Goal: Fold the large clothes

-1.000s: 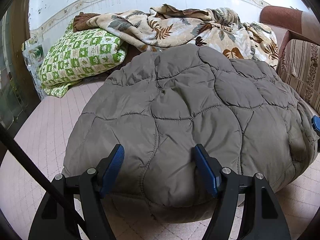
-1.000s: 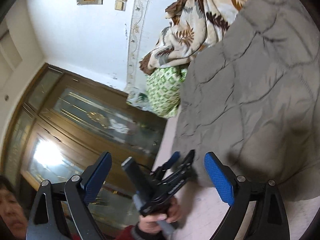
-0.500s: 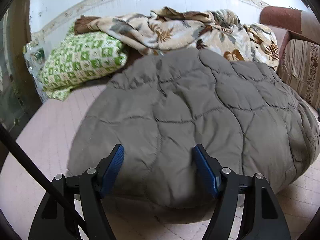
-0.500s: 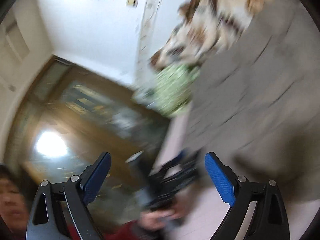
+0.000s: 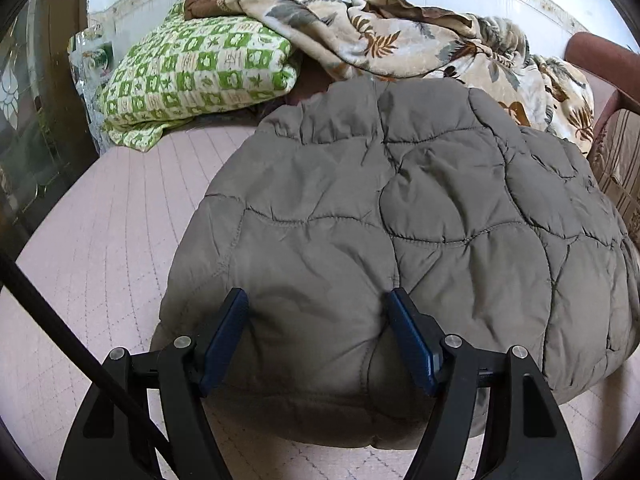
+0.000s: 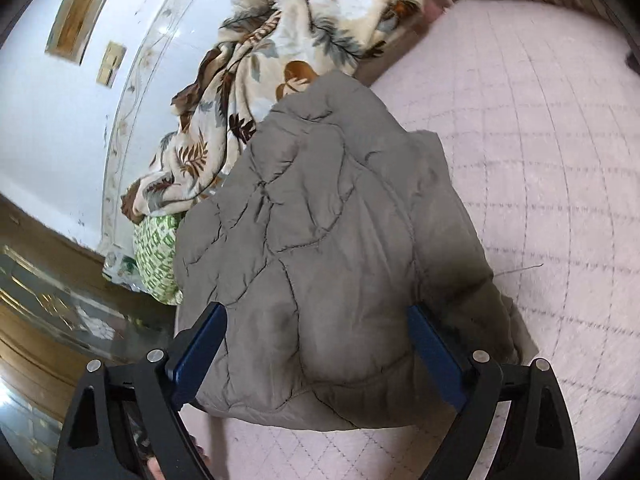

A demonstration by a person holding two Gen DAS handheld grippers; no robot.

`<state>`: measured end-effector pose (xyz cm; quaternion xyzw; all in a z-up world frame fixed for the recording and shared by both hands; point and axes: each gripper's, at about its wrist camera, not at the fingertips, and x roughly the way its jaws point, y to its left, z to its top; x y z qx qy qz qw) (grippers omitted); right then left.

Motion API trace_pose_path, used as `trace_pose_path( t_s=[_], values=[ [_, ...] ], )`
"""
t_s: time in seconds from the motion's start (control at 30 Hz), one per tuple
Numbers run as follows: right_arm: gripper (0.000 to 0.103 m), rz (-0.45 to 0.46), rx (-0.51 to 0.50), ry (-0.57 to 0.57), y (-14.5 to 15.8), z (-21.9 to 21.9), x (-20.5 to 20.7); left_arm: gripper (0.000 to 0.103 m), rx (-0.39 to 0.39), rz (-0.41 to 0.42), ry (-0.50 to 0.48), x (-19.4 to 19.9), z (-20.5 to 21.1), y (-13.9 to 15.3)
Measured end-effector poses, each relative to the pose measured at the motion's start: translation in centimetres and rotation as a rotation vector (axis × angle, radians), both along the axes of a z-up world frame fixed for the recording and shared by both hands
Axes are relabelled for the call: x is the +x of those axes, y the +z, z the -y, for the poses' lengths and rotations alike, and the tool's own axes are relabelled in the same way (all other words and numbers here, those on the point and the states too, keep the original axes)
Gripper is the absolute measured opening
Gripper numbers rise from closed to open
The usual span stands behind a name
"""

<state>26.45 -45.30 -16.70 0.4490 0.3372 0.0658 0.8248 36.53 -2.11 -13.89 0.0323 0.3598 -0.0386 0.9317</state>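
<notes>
Both wide open, left gripper (image 5: 318, 336) and right gripper (image 6: 318, 354) straddle jacket (image 5: 400, 216).

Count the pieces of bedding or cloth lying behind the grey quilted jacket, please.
2. The green checked quilt lies folded at the back left. The leaf-print blanket lies bunched along the wall behind the grey quilted jacket. More may be hidden under it.

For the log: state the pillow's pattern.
Green-and-cream checks with small flower and leaf motifs on the pillow; clearest in the left wrist view.
</notes>
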Motion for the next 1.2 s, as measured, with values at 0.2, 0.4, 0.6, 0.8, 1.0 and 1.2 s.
trace_pose_path(
  t_s=[0.2, 0.4, 0.6, 0.8, 1.0, 1.2],
  values=[
    [0.095, 0.077, -0.022, -0.016, 2.4, 0.3, -2.5, 0.072, -0.079, -0.009, 0.026, -0.8, -2.6, 0.9],
    [0.094, 0.052, -0.085, -0.072, 2.2, 1.2, -5.4, 0.072, -0.141, -0.038, 0.101, -3.2, -7.0, 1.2],
    [0.092, -0.008, -0.003, -0.133, 0.2, 3.2, -8.6, 0.072, -0.286, -0.124, 0.191, -6.0, -12.5, -0.2],
    [0.092, -0.052, 0.157, -0.154, -2.8, 3.8, -9.5, 0.072, -0.425, -0.184, 0.226, -6.1, -14.9, -1.7],
    [0.092, -0.080, 0.150, -0.155, -3.5, 3.2, -8.2, 0.072, -0.551, -0.208, 0.182, -4.4, -14.2, -2.5],
    [0.092, -0.105, 0.178, -0.167, -4.6, 3.1, -6.7, 0.072, -0.615, -0.233, 0.175, -2.0, -12.8, -3.7]
  ],
)
